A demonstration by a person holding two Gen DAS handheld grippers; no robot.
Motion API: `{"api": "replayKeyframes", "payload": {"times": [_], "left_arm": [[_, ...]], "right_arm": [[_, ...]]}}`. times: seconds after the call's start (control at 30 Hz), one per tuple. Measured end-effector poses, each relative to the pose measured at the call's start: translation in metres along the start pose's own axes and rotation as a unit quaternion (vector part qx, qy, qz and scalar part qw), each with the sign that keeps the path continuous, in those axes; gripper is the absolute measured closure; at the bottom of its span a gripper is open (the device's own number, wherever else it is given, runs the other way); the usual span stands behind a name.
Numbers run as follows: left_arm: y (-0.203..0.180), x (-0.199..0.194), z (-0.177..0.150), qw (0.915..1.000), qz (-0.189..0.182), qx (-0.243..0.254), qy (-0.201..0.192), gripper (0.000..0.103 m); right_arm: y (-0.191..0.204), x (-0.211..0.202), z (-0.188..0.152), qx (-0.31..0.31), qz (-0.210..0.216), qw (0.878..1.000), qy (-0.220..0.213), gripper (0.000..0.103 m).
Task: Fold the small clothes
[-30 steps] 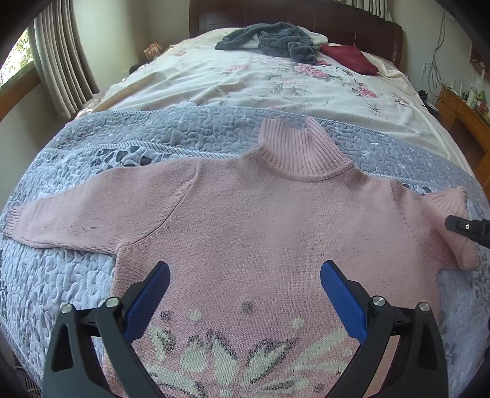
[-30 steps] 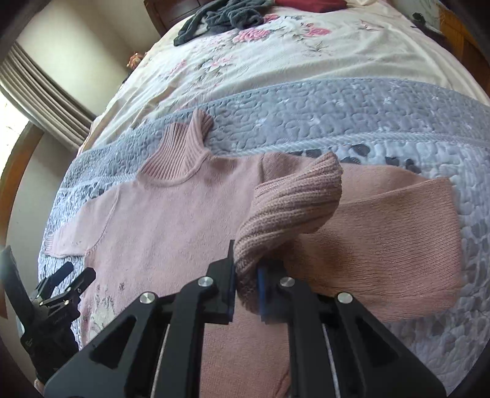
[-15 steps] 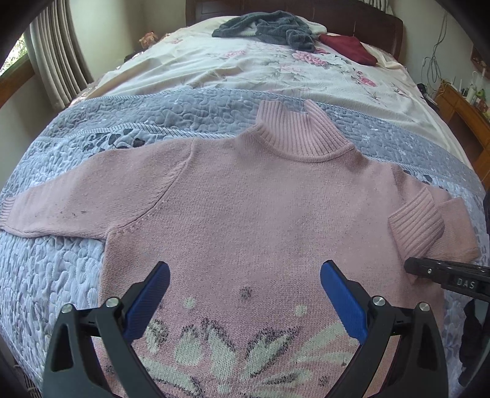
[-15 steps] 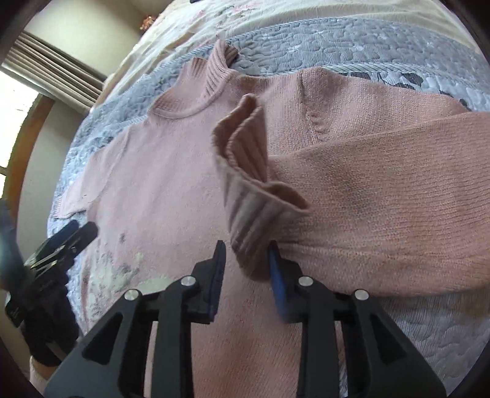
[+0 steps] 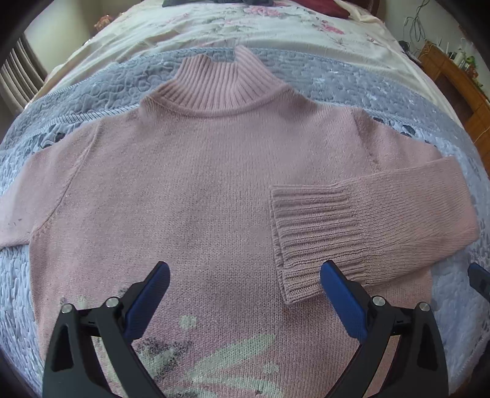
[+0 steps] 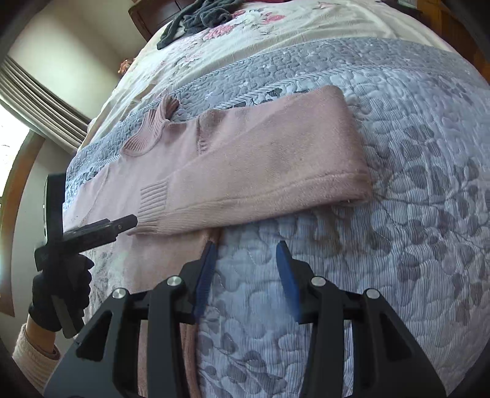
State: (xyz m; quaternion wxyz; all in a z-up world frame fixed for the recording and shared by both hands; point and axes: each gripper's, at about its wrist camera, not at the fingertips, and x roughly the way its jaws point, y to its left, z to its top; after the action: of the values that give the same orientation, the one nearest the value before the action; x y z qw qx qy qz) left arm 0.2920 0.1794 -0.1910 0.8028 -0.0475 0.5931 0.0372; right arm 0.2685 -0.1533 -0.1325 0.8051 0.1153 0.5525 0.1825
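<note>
A pink knit sweater (image 5: 196, 183) with a ribbed turtleneck lies flat, front up, on the grey quilted bedspread (image 5: 352, 88). Its right sleeve (image 5: 367, 214) is folded across the chest, ribbed cuff (image 5: 306, 232) lying loose. The left sleeve (image 5: 27, 196) stretches out flat to the left. My left gripper (image 5: 245, 284) hovers open over the lower chest with nothing between its blue pads. In the right wrist view the folded sleeve (image 6: 260, 171) lies ahead of my right gripper (image 6: 245, 254), which is open and empty over the quilt (image 6: 398, 214) at the sweater's side edge.
A dark grey garment (image 6: 196, 18) lies near the headboard on the floral sheet (image 6: 275, 39). A wooden side table (image 5: 453, 76) stands at the right of the bed. Curtains (image 6: 39, 101) hang at the left. A gloved hand (image 6: 58, 294) holds the left gripper.
My right gripper let go of the sleeve cuff, opened and drew back to the sweater's side edge. The sleeve now rests folded on the chest. The left gripper moved closer over the sweater.
</note>
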Motion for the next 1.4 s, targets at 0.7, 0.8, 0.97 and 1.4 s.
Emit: {"api": "replayKeyframes", "payload": {"times": [0.7,0.8,0.97,1.4], "left_arm": [[0.041,-0.080,0.028,0.9828,-0.121,-0.063,-0.125,0.097],[0.076,-0.098,0.035,0.9821,-0.092,-0.068,-0.149,0.097],[0.138,-0.109,0.045,0.9813,-0.038,-0.093,-0.164,0.097],[0.217,-0.052,0.036,0.9871,0.036,-0.107,-0.114,0.097]], "right_arm": [[-0.022,-0.013,-0.005,0.046,0.004,0.999,-0.024,0.062],[-0.020,-0.018,0.003,0.045,0.002,0.999,-0.027,0.062],[-0.012,-0.012,0.020,0.050,0.016,0.998,-0.023,0.061],[0.011,0.073,0.059,0.084,0.029,0.995,0.050,0.076]]}}
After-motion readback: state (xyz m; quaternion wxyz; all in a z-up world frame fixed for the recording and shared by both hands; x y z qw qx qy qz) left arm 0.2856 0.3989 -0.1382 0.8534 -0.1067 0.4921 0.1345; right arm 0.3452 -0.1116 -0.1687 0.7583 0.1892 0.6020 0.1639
